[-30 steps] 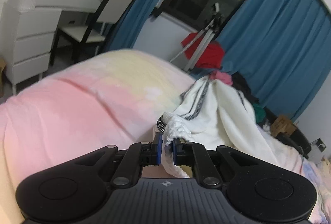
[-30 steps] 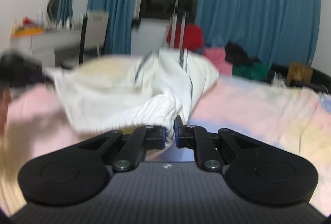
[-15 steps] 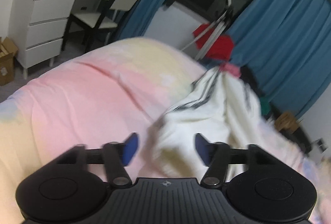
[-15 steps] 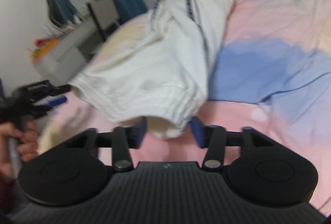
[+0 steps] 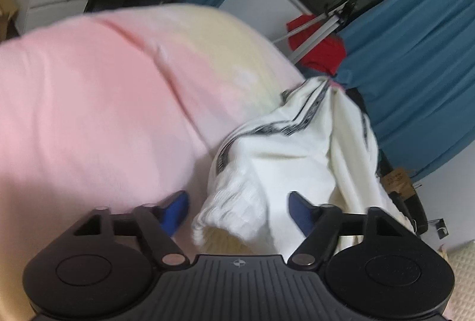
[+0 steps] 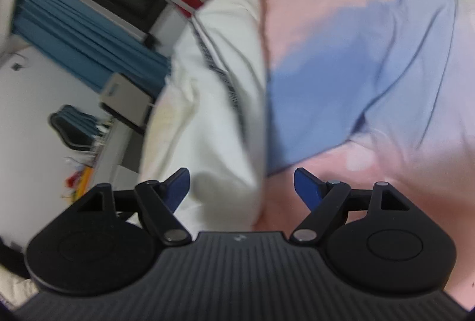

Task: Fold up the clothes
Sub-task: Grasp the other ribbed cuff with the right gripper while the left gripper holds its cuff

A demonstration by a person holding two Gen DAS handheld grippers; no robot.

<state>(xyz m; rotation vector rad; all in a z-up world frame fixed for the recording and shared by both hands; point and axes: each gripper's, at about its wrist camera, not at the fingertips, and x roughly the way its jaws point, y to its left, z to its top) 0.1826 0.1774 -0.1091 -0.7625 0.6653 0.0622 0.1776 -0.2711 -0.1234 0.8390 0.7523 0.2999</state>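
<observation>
A white garment (image 5: 285,160) with black-and-white striped trim lies bunched on the pastel bedsheet (image 5: 89,113). Its ribbed cuff sits between the spread blue pads of my left gripper (image 5: 239,206), which is open and grips nothing. In the right wrist view the same garment (image 6: 207,113) lies on the pink and blue sheet (image 6: 371,68). My right gripper (image 6: 242,186) is open, with the garment's edge in front of its left pad (image 6: 178,184). The right view is tilted and blurred.
Blue curtains (image 5: 415,68) and a dark window stand behind the bed. A tripod (image 5: 323,24) and a red cloth (image 5: 320,51) are at the far side. A white desk and chair (image 6: 124,101) are at the left. Other clothes are piled at the bed's far end.
Both grippers were shut on the white garment one second ago and have opened and let it go. The garment has dropped onto the bed. Both cameras have tilted.
</observation>
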